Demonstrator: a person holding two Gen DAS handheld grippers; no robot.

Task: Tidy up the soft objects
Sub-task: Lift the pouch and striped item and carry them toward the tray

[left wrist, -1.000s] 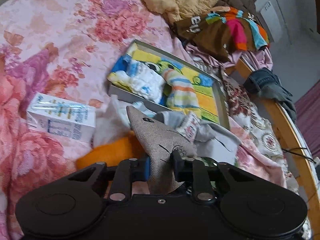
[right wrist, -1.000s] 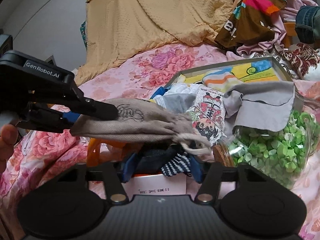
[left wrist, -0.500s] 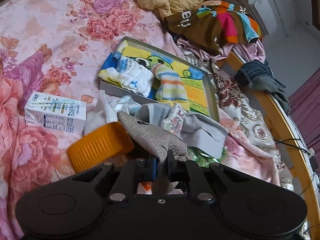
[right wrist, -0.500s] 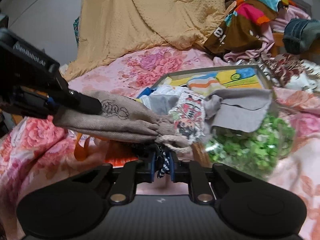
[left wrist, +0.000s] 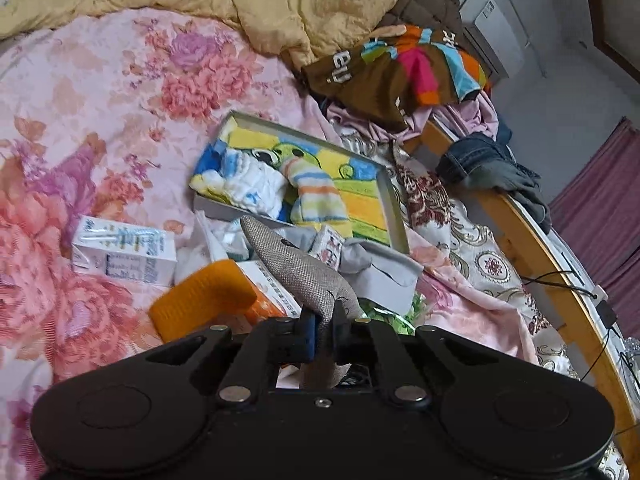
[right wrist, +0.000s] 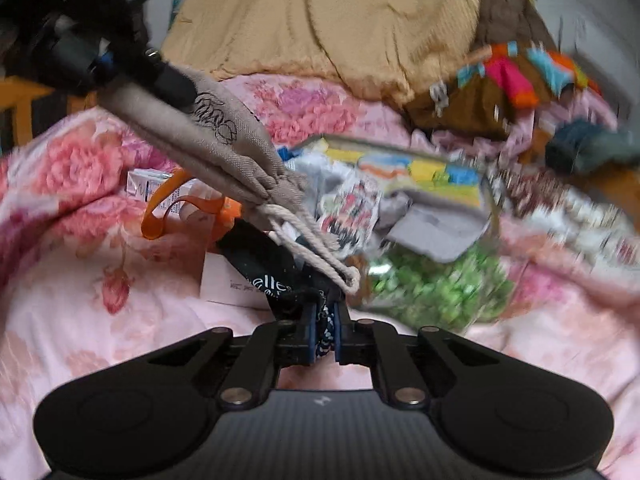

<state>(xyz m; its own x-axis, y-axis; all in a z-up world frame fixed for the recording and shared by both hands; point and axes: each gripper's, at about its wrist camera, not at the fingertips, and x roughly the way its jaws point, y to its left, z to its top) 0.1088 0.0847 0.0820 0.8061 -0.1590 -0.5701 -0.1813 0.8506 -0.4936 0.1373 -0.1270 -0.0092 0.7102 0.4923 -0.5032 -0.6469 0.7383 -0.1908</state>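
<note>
Bed with pink floral cover: carrying all items, its soft rumpled surface giving nothing a firm footing. Shallow grey rectangular tray lined with a yellow-and-blue cartoon towel: lying mid-bed, already holding a white bundled cloth and a striped rolled sock; judged the likely destination for soft goods. Clear bag of green paper pieces: lying just beyond the right tongs, at risk of being dragged or spilled if cloth snags it. Orange ribbed plastic lid or cup and white printed carton: lying near the pouch, liable to be knocked aside. Grey-brown woven drawstring pouch with black line drawing: hanging stretched in the air over the clutter, its closed end being pinched between the nearly closed left tongs, its cream cord dangling at the mouth. Dark patterned soft fabric item, black with blue-and-white print: being clamped by the nearly closed right tongs just below the pouch mouth, apparently emerging from it. Risks judged: the cord loop catching on the fabric; the thin pinch on the pouch slipping under pull; the right view being motion-blurred, suggesting brisk movement that could sweep neighbouring items.
</note>
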